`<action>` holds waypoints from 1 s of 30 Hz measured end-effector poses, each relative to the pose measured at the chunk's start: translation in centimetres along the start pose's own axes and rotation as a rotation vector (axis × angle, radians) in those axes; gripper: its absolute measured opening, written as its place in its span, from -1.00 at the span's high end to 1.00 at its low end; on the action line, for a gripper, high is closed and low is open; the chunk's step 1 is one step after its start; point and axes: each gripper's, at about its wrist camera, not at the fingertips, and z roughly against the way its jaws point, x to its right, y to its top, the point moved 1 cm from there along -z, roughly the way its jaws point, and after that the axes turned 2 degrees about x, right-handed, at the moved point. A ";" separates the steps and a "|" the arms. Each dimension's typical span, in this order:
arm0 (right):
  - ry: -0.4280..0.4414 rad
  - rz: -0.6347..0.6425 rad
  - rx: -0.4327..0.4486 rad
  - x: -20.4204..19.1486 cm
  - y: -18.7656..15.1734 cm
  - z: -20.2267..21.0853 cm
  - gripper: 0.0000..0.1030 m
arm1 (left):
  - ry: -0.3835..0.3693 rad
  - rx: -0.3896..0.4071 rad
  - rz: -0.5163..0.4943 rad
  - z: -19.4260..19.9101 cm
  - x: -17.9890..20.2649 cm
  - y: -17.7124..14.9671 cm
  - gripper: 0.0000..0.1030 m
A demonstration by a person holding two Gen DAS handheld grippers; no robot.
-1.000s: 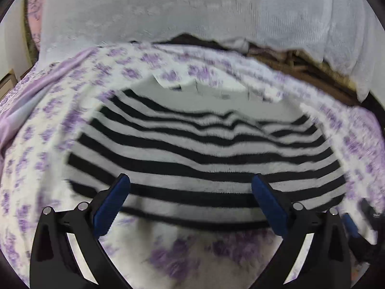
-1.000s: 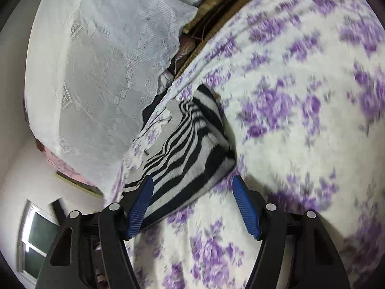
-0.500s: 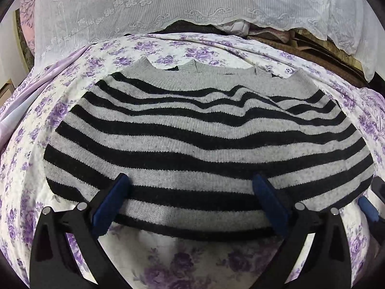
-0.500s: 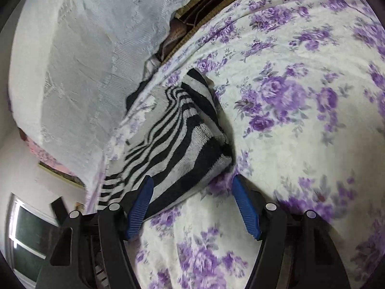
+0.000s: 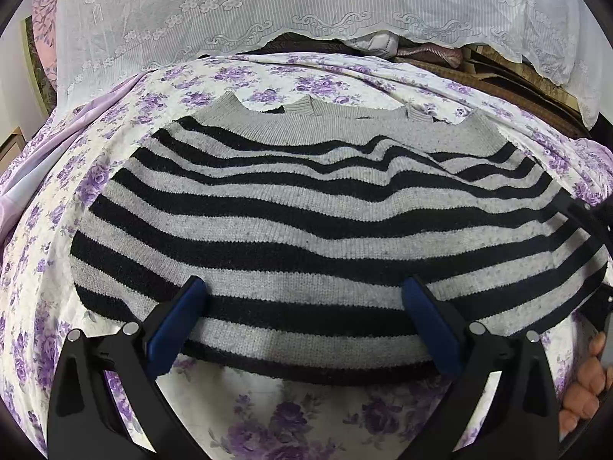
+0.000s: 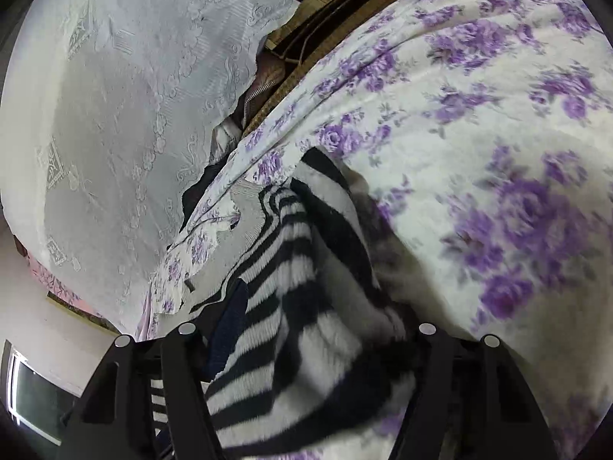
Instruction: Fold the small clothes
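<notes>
A grey and black striped sweater (image 5: 306, 222) lies flat on a purple-flowered bedsheet (image 5: 268, 421), neckline away from me. My left gripper (image 5: 306, 306) is open, its blue pads (image 5: 180, 322) resting over the sweater's near hem. In the right wrist view the sweater's edge (image 6: 306, 326) fills the space between my right gripper's jaws (image 6: 306, 364); the jaws stand wide apart and the right pad is hidden by the knit. The right gripper also shows at the sweater's right edge in the left wrist view (image 5: 597, 237).
A white lace cloth (image 5: 268, 11) hangs behind the bed. Brown boards and bundled fabric (image 5: 479, 65) lie under it at the back right. A lilac cloth (image 5: 38, 176) lies at the left. A window (image 6: 30, 395) shows low left.
My left gripper has moved forward over the sweater's hem. My right gripper has pushed in so the sweater's side edge now lies between its jaws.
</notes>
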 end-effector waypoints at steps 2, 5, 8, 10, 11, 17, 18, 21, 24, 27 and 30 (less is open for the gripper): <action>0.005 0.023 0.005 -0.1 0.2 -0.3 -0.26 | 0.006 0.001 -0.003 0.0 0.1 0.0 -0.92; 0.003 0.056 0.007 -0.2 0.2 -0.6 -0.23 | 0.006 0.001 -0.003 -0.1 0.1 0.0 -0.92; 0.007 0.087 0.008 -0.5 0.2 -0.9 -0.38 | -0.008 0.001 0.008 0.2 -0.1 0.1 -0.92; 0.047 0.108 0.007 -0.8 0.2 -0.9 -0.59 | -0.038 0.015 0.030 0.8 -0.5 0.3 -0.91; 0.070 0.111 0.006 -0.9 0.2 -0.9 -0.67 | -0.051 0.029 0.043 1.2 -0.7 0.5 -0.91; 0.131 0.077 0.038 -0.9 0.4 -0.6 -0.87 | -0.005 0.069 0.055 1.4 -0.4 3.0 -0.91; 0.144 0.083 0.030 -1.0 0.4 -0.6 -0.88 | 0.005 0.061 0.055 1.0 -0.2 3.3 -0.91; 0.122 0.142 -0.051 -1.7 0.5 -1.2 -0.87 | 0.027 -0.024 0.060 -2.0 0.6 3.9 -0.92; 0.082 0.119 -0.045 -1.2 0.5 -1.0 -0.28 | 0.063 -0.026 0.026 -3.3 1.2 3.4 -0.92; 0.086 -0.017 -0.067 1.1 0.8 -1.3 0.49 | 0.082 -0.009 0.008 -3.1 1.5 3.1 -0.92; 0.097 -0.002 -0.057 0.8 0.7 -1.1 0.50 | 0.073 -0.002 0.014 -2.9 1.4 2.9 -0.92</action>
